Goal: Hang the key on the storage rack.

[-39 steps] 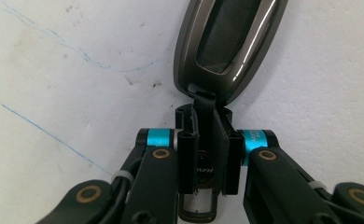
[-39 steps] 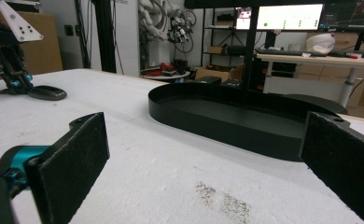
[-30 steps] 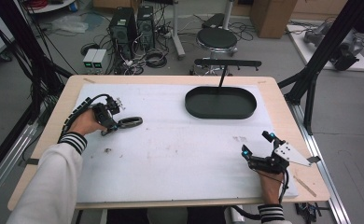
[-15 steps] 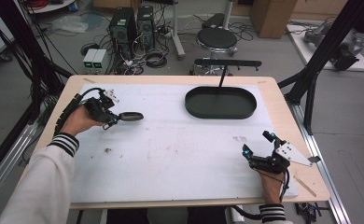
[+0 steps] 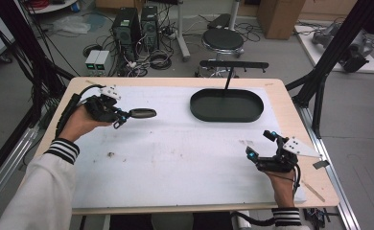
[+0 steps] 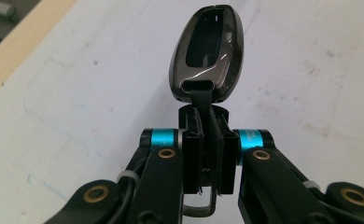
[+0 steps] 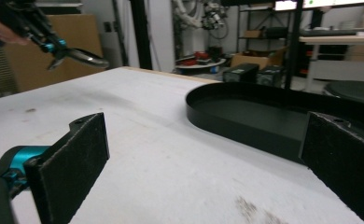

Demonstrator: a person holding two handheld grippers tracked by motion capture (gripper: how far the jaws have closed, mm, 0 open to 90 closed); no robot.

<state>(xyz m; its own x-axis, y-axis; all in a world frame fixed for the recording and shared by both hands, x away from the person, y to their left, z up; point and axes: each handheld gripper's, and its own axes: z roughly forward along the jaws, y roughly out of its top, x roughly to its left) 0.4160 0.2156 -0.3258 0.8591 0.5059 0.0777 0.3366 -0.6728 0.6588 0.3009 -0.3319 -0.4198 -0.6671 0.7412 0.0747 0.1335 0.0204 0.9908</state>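
A dark glossy spoon (image 5: 142, 113) hangs above the left part of the white mat, its handle clamped in my left gripper (image 5: 120, 118). From the left gripper view, the spoon's bowl (image 6: 208, 51) points away from me, and the left gripper (image 6: 207, 154) is shut on the thin handle. My right gripper (image 5: 260, 144) rests low at the mat's near right, open and empty. In the right gripper view its pads (image 7: 73, 161) stand wide apart facing the black oval tray (image 7: 245, 116). The spoon (image 7: 84, 57) shows far off at the upper left of that view.
The empty black oval tray (image 5: 227, 106) sits at the back right of the white mat (image 5: 175, 153), which has a few stains. Beyond the far table edge stand a stool (image 5: 222, 39), computer cases (image 5: 134, 21) and cables.
My left hand has lifted the spoon and drawn back toward the far left, and the spoon's bowl now sits a little farther from me. The right gripper has stayed put.
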